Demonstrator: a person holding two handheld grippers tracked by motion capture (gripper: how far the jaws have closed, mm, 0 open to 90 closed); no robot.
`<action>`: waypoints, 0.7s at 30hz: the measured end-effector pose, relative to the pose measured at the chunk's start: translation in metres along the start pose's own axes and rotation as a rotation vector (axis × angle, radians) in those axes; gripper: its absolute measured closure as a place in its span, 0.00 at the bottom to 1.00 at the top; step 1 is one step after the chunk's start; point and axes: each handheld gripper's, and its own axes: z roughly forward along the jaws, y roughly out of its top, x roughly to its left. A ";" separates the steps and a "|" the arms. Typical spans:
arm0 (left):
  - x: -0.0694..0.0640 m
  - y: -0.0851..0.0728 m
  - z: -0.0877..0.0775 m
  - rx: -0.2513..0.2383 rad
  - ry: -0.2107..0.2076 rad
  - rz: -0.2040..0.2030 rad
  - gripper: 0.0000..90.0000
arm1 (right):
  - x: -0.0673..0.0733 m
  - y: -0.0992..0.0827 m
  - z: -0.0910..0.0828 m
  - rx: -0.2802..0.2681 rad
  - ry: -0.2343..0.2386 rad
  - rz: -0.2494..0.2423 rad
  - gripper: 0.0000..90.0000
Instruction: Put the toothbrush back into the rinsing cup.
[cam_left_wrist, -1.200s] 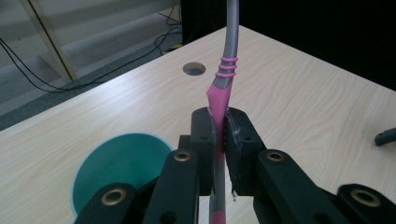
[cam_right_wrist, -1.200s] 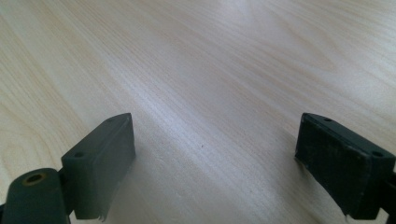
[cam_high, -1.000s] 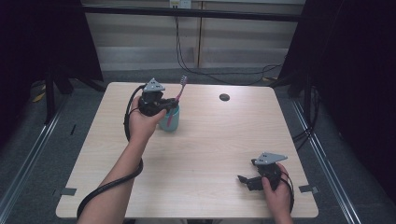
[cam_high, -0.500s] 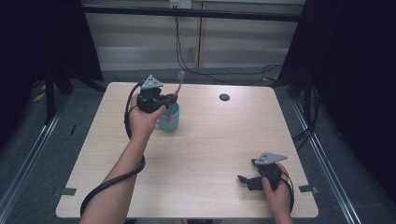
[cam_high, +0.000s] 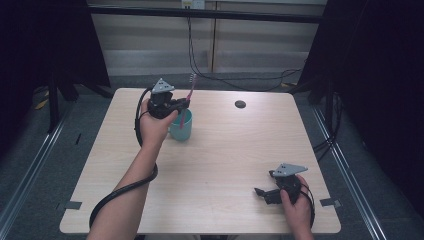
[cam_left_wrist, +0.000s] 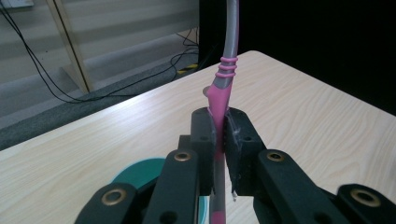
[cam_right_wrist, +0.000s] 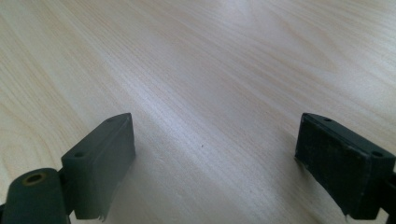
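A pink and grey toothbrush (cam_high: 188, 97) stands nearly upright with its lower end inside a teal cup (cam_high: 181, 126) on the table's far left part. My left gripper (cam_high: 183, 104) is shut on the toothbrush handle just above the cup. In the left gripper view the pink handle (cam_left_wrist: 219, 100) is pinched between the two black jaws, and the cup rim (cam_left_wrist: 137, 172) shows below. My right gripper (cam_high: 261, 192) rests low at the table's near right corner, open, with bare wood between its fingers (cam_right_wrist: 105, 154).
A small dark round disc (cam_high: 240, 104) lies on the table's far side, right of the cup. The wooden table (cam_high: 225, 150) has dark curtains at both sides. Cables hang behind the far edge.
My left gripper has lifted the toothbrush a little and shifted slightly toward the far side, above the cup. The right gripper has stayed where it was.
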 end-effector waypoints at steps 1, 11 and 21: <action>0.001 0.000 0.000 -0.002 0.005 0.001 0.92 | 0.000 0.000 0.000 0.000 0.000 0.000 0.12; 0.006 0.006 0.001 -0.029 0.017 -0.015 0.92 | 0.000 0.000 0.000 0.000 0.000 0.000 0.12; 0.011 0.007 0.006 -0.033 0.034 -0.016 0.92 | 0.000 0.000 0.000 0.000 0.000 0.000 0.12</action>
